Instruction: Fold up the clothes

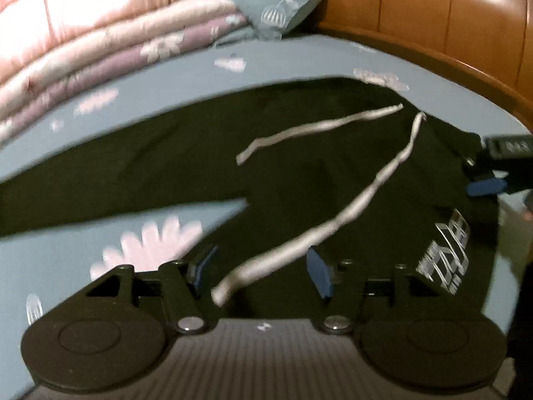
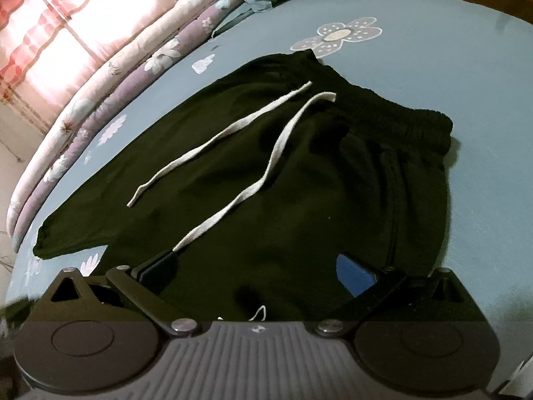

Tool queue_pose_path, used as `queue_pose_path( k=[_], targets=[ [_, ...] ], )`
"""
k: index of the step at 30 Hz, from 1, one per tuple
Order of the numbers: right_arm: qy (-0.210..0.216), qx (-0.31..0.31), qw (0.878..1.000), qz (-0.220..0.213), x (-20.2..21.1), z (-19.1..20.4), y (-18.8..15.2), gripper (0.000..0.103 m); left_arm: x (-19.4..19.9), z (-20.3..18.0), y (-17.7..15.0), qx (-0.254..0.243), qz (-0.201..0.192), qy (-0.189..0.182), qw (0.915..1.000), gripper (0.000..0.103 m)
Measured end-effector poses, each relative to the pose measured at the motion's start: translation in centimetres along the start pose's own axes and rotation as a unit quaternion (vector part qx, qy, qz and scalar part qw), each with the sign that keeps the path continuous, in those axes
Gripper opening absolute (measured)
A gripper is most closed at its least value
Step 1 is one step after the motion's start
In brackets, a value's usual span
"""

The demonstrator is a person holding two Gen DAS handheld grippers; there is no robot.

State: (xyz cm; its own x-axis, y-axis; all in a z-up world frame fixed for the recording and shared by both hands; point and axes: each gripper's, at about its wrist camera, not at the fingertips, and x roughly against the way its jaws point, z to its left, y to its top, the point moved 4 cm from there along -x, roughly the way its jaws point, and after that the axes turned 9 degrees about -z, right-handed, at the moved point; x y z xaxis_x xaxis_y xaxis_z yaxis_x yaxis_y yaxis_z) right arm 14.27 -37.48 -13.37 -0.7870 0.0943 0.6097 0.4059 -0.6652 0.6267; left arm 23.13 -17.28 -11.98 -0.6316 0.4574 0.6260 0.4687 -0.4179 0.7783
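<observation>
Black drawstring pants (image 1: 299, 173) lie spread flat on the blue flowered bed sheet (image 1: 140, 226). Two white drawstrings (image 1: 366, 193) trail across the cloth, and a white printed logo (image 1: 446, 253) shows near the right side. My left gripper (image 1: 261, 270) hovers open low over the pants, the end of one drawstring lying between its blue pads (image 1: 318, 271). In the right wrist view the pants (image 2: 299, 173) show their elastic waistband (image 2: 409, 116) at the upper right and one leg running left. My right gripper (image 2: 258, 270) stands wide open over the cloth; it also shows as the right gripper (image 1: 489, 180) at the edge of the left wrist view.
Folded purple and pink quilts (image 2: 110, 80) are stacked along the bed's far left side. A blue pillow (image 1: 276, 3) leans against the wooden headboard (image 1: 433, 16). A curtained window (image 2: 66, 16) glows at the upper left. Bare sheet (image 2: 483, 66) lies to the right of the waistband.
</observation>
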Motion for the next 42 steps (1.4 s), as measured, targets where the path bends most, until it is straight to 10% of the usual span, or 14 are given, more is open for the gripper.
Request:
queue_pose_path(
  k=[7, 15, 20, 30, 42],
  targets=[
    [0.01, 0.013, 1.0, 0.012, -0.6, 1.6, -0.5, 0.103, 6.0, 7.3, -1.7, 0.128, 0.074, 0.076, 0.9862, 0.061],
    [0.018, 0.031, 0.999, 0.022, -1.1, 3.8, -1.2, 0.103, 11.3, 16.5, -9.5, 0.375, 0.107, 0.109, 0.9142, 0.072],
    [0.014, 0.044, 0.999, 0.025, -1.2, 4.6, -1.6, 0.103, 12.5, 17.3, -13.7, 0.418, 0.112, 0.117, 0.8939, 0.072],
    [0.015, 0.052, 0.998, 0.03, -1.4, 5.2, -1.7, 0.103, 16.4, 19.9, -15.3, 0.418, 0.112, 0.167, 0.886, 0.075],
    [0.026, 0.058, 0.998, 0.028, -1.0, 5.8, -1.9, 0.103, 18.7, 25.1, -21.3, 0.465, 0.158, 0.231, 0.8398, 0.08]
  ],
)
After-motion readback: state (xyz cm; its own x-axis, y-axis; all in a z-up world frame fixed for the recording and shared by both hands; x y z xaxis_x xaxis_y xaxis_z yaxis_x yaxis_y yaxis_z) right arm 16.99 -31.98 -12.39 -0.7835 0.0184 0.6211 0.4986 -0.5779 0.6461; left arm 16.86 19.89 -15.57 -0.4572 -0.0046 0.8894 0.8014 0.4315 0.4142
